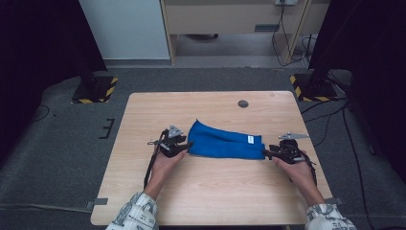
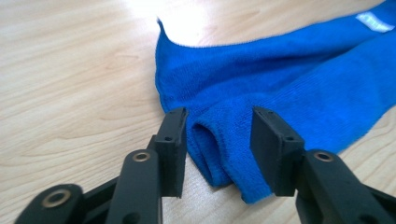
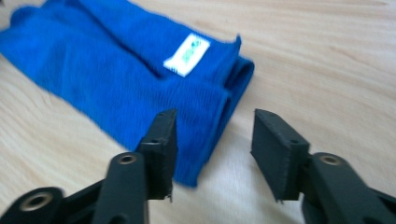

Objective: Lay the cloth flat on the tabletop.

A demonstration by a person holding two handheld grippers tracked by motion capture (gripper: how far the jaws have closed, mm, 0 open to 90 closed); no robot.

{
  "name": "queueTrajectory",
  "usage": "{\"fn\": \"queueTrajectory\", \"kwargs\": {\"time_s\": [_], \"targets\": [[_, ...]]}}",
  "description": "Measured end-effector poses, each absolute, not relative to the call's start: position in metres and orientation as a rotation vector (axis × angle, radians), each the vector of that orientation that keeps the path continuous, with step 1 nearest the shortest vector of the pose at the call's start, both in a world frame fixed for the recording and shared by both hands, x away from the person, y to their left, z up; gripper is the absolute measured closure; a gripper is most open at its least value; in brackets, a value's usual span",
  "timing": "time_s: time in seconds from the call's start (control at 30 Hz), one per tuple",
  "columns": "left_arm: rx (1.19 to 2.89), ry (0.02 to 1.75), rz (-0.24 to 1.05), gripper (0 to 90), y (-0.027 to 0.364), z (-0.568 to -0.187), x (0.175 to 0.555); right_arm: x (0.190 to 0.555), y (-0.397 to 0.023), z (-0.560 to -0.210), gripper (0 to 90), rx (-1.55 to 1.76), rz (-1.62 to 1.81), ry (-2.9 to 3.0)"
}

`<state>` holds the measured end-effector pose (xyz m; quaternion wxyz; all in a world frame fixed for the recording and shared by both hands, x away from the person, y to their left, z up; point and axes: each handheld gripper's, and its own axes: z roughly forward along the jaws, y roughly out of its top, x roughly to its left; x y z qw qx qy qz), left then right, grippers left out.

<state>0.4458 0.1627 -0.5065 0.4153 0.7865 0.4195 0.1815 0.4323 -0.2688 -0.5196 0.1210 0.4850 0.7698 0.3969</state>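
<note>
Blue folded microfibre cloth (image 1: 225,142): lies along the middle of the pale wooden table (image 1: 210,191), white label (image 3: 187,54) near its right end.
Left tool (image 2: 219,133): jaws spread, straddling the cloth's left corner.
Right tool (image 3: 212,140): jaws spread at the cloth's right end.

Bare table (image 1: 210,191) is left all around the blue cloth (image 1: 222,142); nothing is seen blocking either end.

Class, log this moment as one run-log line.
object: folded blue cloth on table | left gripper: open at its left end | right gripper: open at its right end | held: nothing
</note>
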Motion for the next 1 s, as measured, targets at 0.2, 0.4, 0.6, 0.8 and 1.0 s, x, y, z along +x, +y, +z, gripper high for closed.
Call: {"fn": "queueTrajectory", "kwargs": {"time_s": [0.2,0.4,0.6,0.8,1.0], "targets": [[2.041,0.999,0.481,49.9,0.164,-0.507,0.424,0.416,-0.267,-0.526,47.5,1.407,1.174,2.266],[2.117,0.978,0.453,49.2,0.162,-0.518,0.414,0.414,-0.262,-0.531,47.7,1.405,1.156,2.279],[2.147,0.960,0.409,55.2,0.152,-0.523,0.415,0.414,-0.253,-0.532,55.9,1.356,1.145,2.288],[2.169,0.947,0.417,64.4,0.144,-0.528,0.417,0.414,-0.252,-0.533,78.3,1.324,1.135,2.295],[2.171,0.933,0.429,79.6,0.141,-0.529,0.419,0.414,-0.250,-0.532,85.7,1.299,1.127,2.312]]}}
